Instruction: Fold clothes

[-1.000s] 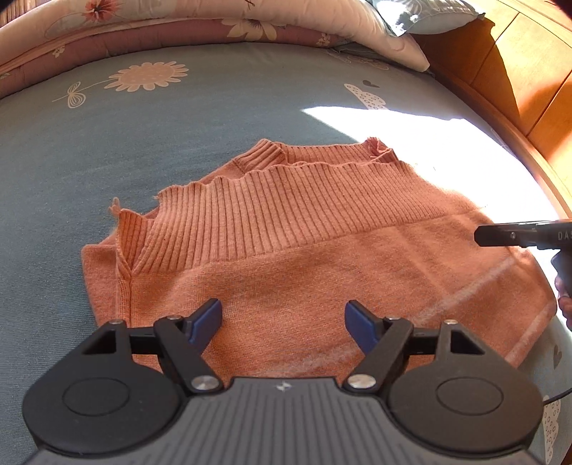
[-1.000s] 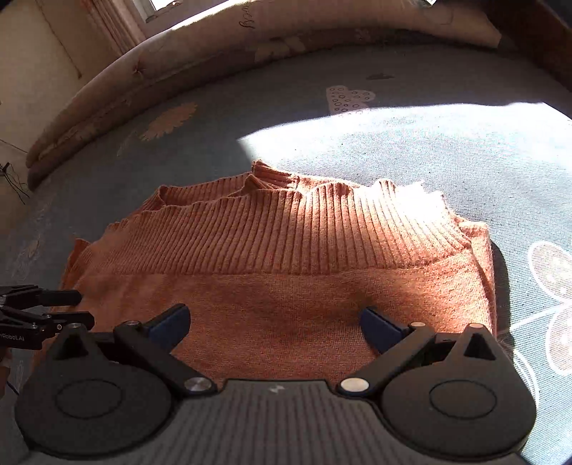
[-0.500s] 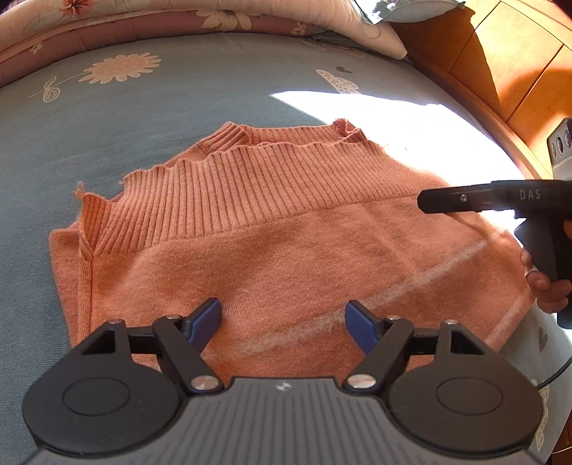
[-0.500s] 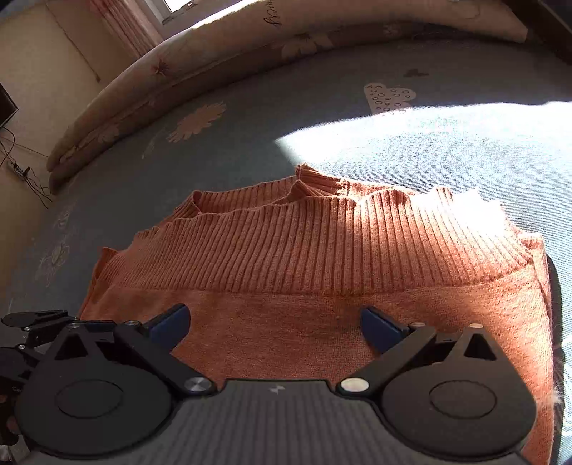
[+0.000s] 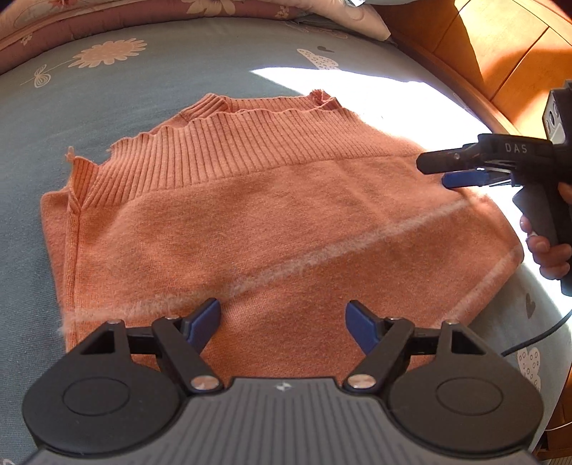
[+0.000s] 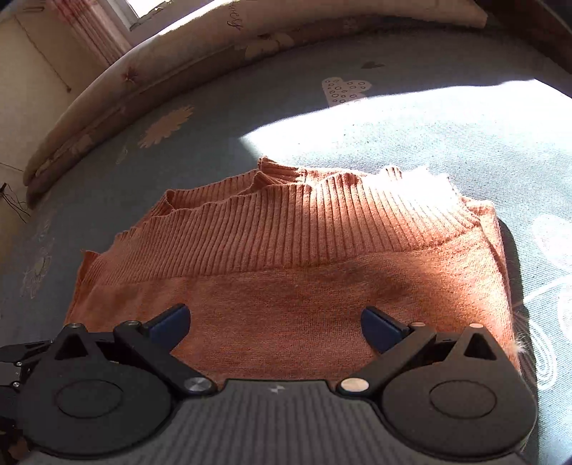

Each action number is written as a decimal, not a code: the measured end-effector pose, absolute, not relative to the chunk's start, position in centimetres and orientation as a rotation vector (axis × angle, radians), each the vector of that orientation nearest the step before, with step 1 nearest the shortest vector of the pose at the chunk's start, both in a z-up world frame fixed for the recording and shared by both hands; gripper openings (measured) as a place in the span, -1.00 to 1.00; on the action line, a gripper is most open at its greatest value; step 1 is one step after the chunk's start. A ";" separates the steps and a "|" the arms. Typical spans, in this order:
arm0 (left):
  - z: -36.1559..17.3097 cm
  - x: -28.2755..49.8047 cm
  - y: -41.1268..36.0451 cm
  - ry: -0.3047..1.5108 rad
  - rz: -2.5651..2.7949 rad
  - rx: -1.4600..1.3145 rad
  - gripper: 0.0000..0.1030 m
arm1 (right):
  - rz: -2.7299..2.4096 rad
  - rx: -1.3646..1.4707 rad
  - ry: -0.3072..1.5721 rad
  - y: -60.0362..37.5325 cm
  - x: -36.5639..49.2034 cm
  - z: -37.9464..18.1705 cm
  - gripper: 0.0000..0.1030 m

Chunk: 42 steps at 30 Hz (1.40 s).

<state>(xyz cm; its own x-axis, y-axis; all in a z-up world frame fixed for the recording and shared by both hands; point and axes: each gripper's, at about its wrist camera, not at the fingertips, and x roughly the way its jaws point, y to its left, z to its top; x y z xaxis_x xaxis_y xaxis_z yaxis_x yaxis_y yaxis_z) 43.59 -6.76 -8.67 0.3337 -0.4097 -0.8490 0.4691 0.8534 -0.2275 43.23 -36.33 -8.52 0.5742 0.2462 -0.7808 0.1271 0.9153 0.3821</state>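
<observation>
Lying folded on a blue flowered bed sheet (image 5: 150, 103): orange sweater (image 5: 271, 229), ribbed hem toward the far side, a pale fuzzy stripe running across the near half. Left gripper (image 5: 282, 320) hovering over the near edge, jaws spread wide, nothing between the blue pads (image 5: 205, 320). Right gripper (image 5: 461, 168) seen side-on above the sweater's right edge, gripped by a hand (image 5: 548, 246); jaw spacing hard to judge from this angle. Rolled quilt (image 5: 107, 21) along the far side of the bed, wooden frame (image 5: 500, 71) at upper right, bright sun patch across the sheet.

From the right wrist: same sweater (image 6: 293, 272) spread just ahead, ribbed band half in sun, half in shade. Right gripper (image 6: 275, 323) poised over the near part of the knit, jaws spread wide and empty. Part of the left gripper (image 6: 18, 357) visible at the lower left edge, beside the sweater's left side. Sheet (image 6: 429, 136) lit by sun beyond, quilt (image 6: 178, 71) curving along the far edge.
</observation>
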 end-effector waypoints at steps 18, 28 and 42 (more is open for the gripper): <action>-8.6 49.1 -7.5 1.046 -0.421 0.018 0.58 | 0.038 0.411 1.008 -35.5 42.0 -8.2 1.00; -9.6 49.1 -9.0 1.073 -0.423 0.028 0.99 | 0.038 0.488 1.018 -36.3 42.3 -8.8 1.00; -8.4 48.7 -9.4 1.054 -0.316 -0.010 0.98 | 0.101 0.424 0.958 -36.2 41.7 -9.3 1.00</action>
<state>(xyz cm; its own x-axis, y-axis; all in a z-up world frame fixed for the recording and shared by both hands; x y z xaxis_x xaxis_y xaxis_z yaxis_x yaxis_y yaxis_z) 48.72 -9.44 -8.41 0.4532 -0.2606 -0.8525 0.2513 0.9549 -0.1583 41.66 -36.23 -9.31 0.5772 0.2680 -0.7714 0.1019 0.9136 0.3936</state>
